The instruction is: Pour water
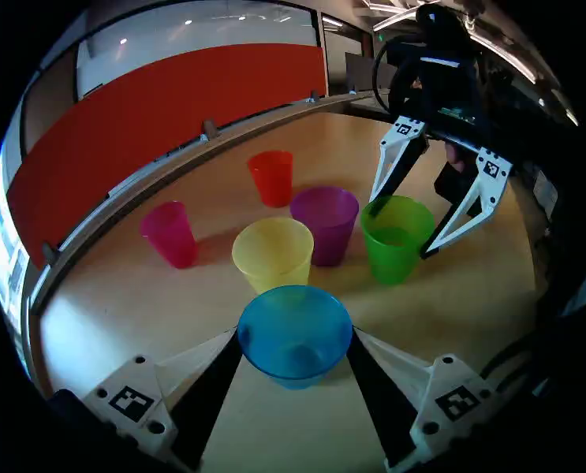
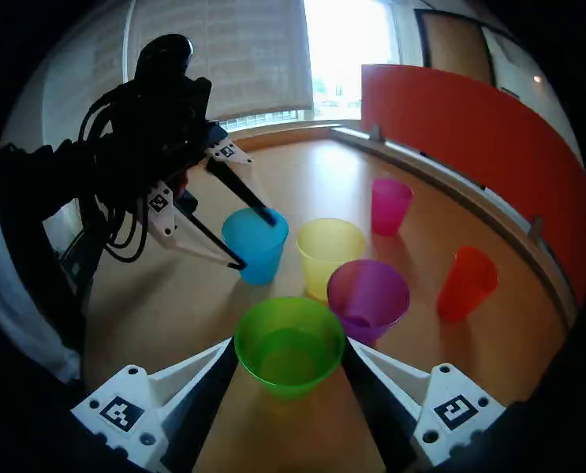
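Left gripper view: left claw (image 1: 294,340) is closed on the blue cup (image 1: 295,315), one finger against each side wall. The cup is upright, nearest the camera on the wooden surface (image 1: 466,315).

Beyond it we note, all upright:
- yellow cup (image 1: 273,252) just behind the blue one
- purple cup (image 1: 324,223) touching or just beside the yellow; we cannot tell which
- pink cup (image 1: 169,233) off to the left, apart from the rest
- orange-red cup (image 1: 271,177) farthest back
- green cup (image 1: 395,236) to the right of the purple one, with the right claw's white fingers straddling it

A red partition (image 1: 158,118) runs along the far edge of the surface.

Right gripper view: right claw (image 2: 290,364) grips the green cup (image 2: 290,347), fingers pressed to both sides, cup upright. We see a darker lower band inside the green cup; it may be water, but we cannot say for certain.

In this view the far claw has one finger at the blue cup's rim and the other low on its side wall. Both held cups appear to stand on the surface, near each other, with the yellow and purple cups between and behind them. No cup is tilted.
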A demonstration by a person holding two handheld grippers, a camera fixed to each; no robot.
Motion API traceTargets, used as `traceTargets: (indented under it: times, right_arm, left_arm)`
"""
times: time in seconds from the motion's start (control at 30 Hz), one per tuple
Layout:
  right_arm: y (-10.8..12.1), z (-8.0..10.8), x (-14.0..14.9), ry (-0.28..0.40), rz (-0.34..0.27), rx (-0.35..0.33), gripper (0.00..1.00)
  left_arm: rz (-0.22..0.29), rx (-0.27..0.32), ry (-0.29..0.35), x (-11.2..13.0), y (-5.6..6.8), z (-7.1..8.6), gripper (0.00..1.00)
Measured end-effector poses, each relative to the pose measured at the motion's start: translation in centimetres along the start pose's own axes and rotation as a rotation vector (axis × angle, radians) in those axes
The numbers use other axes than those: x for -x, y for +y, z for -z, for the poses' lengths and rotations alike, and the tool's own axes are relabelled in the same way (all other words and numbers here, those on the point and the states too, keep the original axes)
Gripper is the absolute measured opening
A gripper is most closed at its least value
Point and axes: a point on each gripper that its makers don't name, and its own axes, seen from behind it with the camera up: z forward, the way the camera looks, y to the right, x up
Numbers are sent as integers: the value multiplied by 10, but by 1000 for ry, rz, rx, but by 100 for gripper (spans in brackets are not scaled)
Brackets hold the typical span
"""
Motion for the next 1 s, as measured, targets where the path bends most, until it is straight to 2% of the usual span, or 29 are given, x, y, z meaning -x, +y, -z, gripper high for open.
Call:
traceTargets:
  times: [0.4, 1.0]
  right_arm:
    - [2, -2, 7, -6, -4, 6, 93]
    - [1, 1, 13, -9, -8, 17, 93]
  left_arm:
    - [23, 0, 12, 2, 1, -4, 89]
    - [41, -9, 11, 16, 1, -1, 88]
